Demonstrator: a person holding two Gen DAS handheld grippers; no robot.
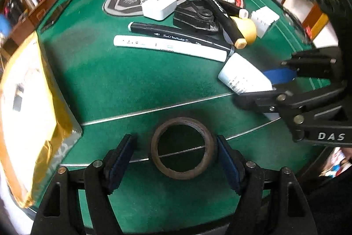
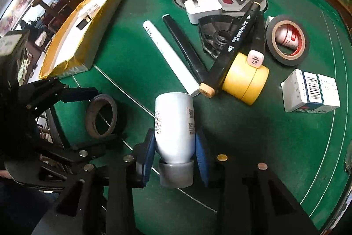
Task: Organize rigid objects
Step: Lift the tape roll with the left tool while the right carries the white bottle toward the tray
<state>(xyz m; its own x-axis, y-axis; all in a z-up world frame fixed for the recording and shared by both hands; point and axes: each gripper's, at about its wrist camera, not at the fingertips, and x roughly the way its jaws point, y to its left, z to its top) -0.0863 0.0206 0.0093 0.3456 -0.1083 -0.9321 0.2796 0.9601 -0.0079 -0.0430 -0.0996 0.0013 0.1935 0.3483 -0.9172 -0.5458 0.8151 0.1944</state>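
A worn grey-brown tape ring (image 1: 158,161) lies flat on the green felt table (image 1: 132,85). My left gripper (image 1: 175,163) stands open around it, one blue pad (image 1: 228,165) against its right edge and the other well clear. In the right wrist view the same ring (image 2: 90,119) sits between the left gripper's black fingers. My right gripper (image 2: 175,155) is shut on a white bottle (image 2: 175,122) with a grey cap (image 2: 176,173), its blue pads pressing the lower body. The bottle (image 1: 239,74) also shows at the right of the left wrist view.
Beyond lie a white marker (image 2: 169,58), black markers (image 2: 187,50), a white charger (image 2: 203,8), a black plastic part (image 2: 215,32), a yellow roll (image 2: 244,78), black tape (image 2: 288,39) and a small white carton (image 2: 312,91). An open yellow-lined box (image 2: 72,43) stands at the left.
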